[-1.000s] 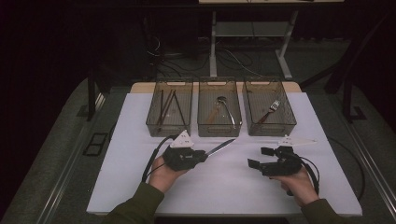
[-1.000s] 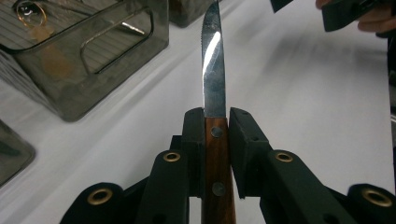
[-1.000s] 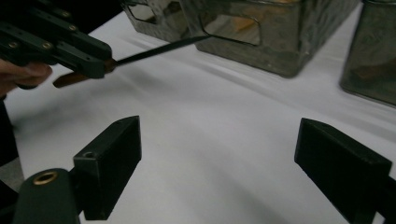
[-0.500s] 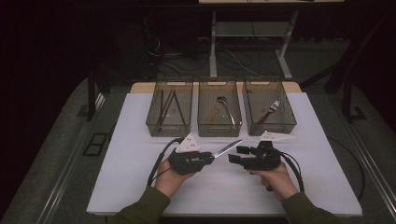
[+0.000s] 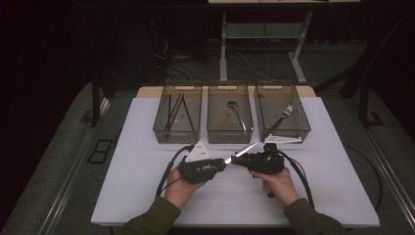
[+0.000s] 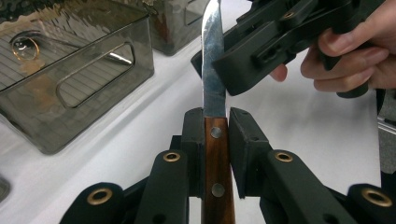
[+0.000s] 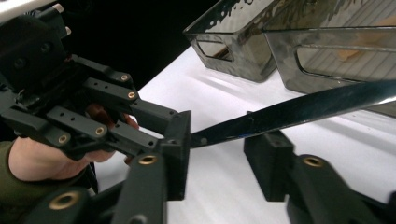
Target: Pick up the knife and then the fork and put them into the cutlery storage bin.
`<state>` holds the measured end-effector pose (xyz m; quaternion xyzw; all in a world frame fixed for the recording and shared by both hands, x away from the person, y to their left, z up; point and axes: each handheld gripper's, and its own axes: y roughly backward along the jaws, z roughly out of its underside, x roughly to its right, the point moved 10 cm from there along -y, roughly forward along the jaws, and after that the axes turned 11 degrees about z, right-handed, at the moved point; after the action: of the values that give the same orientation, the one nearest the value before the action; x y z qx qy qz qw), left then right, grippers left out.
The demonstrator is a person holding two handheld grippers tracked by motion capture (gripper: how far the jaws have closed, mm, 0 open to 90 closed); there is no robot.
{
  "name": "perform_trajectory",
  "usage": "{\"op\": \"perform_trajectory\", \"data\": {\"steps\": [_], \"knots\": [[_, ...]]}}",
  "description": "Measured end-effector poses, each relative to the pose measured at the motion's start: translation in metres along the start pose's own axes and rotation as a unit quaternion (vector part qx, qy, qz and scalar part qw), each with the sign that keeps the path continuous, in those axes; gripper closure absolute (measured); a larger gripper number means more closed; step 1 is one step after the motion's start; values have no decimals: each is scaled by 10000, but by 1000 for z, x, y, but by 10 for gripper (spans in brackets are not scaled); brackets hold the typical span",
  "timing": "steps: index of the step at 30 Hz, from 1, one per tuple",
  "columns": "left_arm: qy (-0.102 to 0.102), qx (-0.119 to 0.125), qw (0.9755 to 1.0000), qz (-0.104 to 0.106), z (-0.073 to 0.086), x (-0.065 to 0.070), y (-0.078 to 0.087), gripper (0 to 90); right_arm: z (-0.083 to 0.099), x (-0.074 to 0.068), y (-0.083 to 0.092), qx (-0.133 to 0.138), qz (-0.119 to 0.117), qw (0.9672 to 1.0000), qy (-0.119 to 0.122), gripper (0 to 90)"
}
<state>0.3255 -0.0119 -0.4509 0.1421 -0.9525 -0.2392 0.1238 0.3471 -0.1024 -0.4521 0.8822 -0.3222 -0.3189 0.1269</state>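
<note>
One knife is being handed across above the worktop: the left gripper is clamping its wooden handle, the blade pointing right and away into the right gripper, whose jaws have just been narrowing around it, not yet pinching. Three bins are standing beyond.

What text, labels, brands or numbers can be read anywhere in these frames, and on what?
None: no readable writing in these views.
Knife: blade and wooden handle show rivets, no stamp or brand.
Left gripper and right gripper: plain black parts, no label.
Bins: no markings.
</note>
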Motion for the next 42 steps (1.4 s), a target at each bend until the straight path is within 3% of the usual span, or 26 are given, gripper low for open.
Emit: {"op": "perform_trajectory", "data": {"steps": [7,11,18,25,34,42], "knots": [[-70,-97,9999,-3,2,1,-2,768,-3,-5,-1,79,-184,9998,-16,761],[-57,-37,10000,-13,0,2,-4,768,-5,-8,0,133,-258,9996,-41,806],[-159,-52,9999,-33,0,4,-7,765,-7,-17,4,205,-301,9991,214,882],[-117,98,9998,137,0,4,-7,748,-8,-21,6,249,-190,9981,526,897],[-70,213,9995,217,9,-5,6,573,-19,-6,20,393,188,9964,723,896],[-132,218,9995,180,30,-12,30,392,-27,9,35,463,483,9936,913,896]]}}
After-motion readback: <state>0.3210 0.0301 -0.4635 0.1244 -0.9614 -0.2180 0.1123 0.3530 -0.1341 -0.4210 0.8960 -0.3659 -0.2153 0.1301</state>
